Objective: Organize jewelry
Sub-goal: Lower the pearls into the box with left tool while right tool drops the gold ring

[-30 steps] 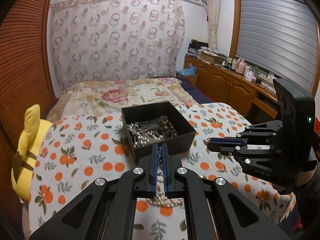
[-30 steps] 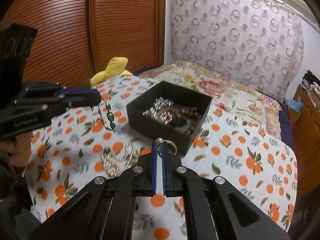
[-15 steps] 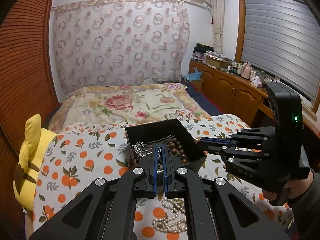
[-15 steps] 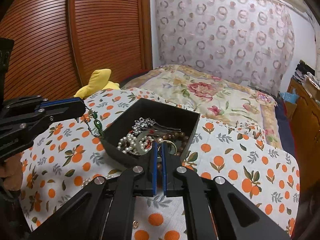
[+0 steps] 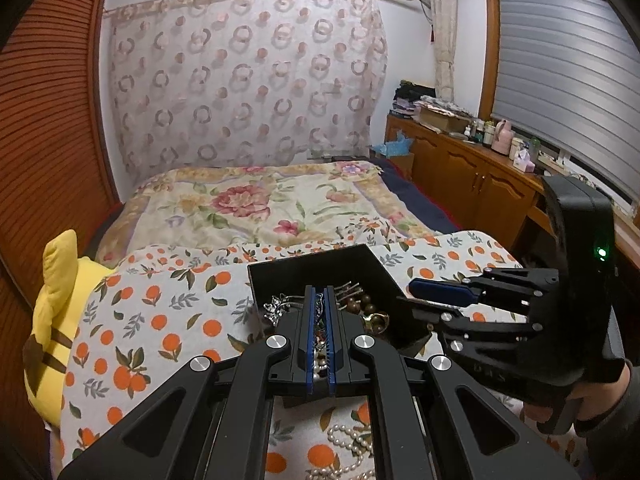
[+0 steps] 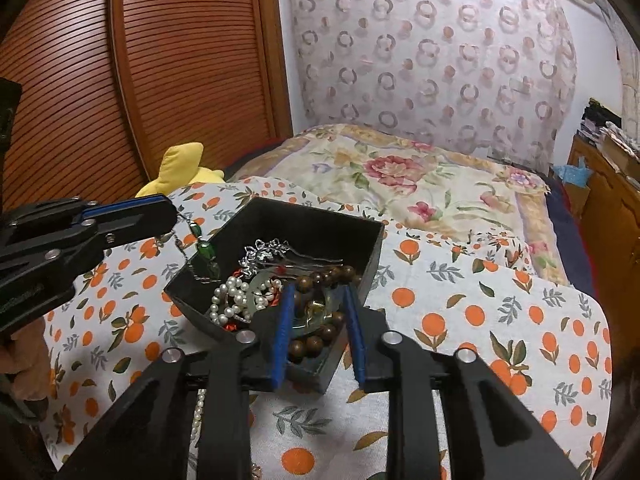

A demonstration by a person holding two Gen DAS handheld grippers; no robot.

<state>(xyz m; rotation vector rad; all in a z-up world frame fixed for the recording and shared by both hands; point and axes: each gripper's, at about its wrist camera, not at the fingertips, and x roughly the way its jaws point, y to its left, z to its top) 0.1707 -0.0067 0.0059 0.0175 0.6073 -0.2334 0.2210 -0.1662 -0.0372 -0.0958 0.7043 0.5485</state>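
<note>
Right, nearest first: the right tongs [image 6: 318, 320] stand wide open over the near corner of the black box [image 6: 370, 254], holding nothing; wooden beads [image 6: 310, 346] and a gold ring [image 6: 316, 308] lie directly between the blue pads. The left tongs [image 5: 319, 334] are pinched nearly closed on a thin chain. From the right wrist view the green-bead necklace [image 6: 205, 250] hangs from the left tips and drapes over the box's left wall, its lower end already down among the contents. So the necklace's long axis runs roughly vertical, from tips to box, with a slight lean inward.

Key relation: the left tongs sit just above and at the left edge of the box, so the drop point is already below the load. I judge the next move is simply to open the left tongs; the risk is the chain sliding off outside the wall instead of inside. The right tongs are closer to the box's middle but carry nothing.

On the bed cover [image 5: 132, 320], near the camera, a loose pearl strand [image 5: 352, 438] lies in front of the box, beneath the left tongs, not yet put away. Inside the box: white pearls [image 6: 230, 298] and a silver piece [image 6: 266, 250]. Both tongs point away from the person, roughly level, angled toward each other. Farther off, a yellow plush toy [image 5: 52, 304] lies left of the cover.
</note>
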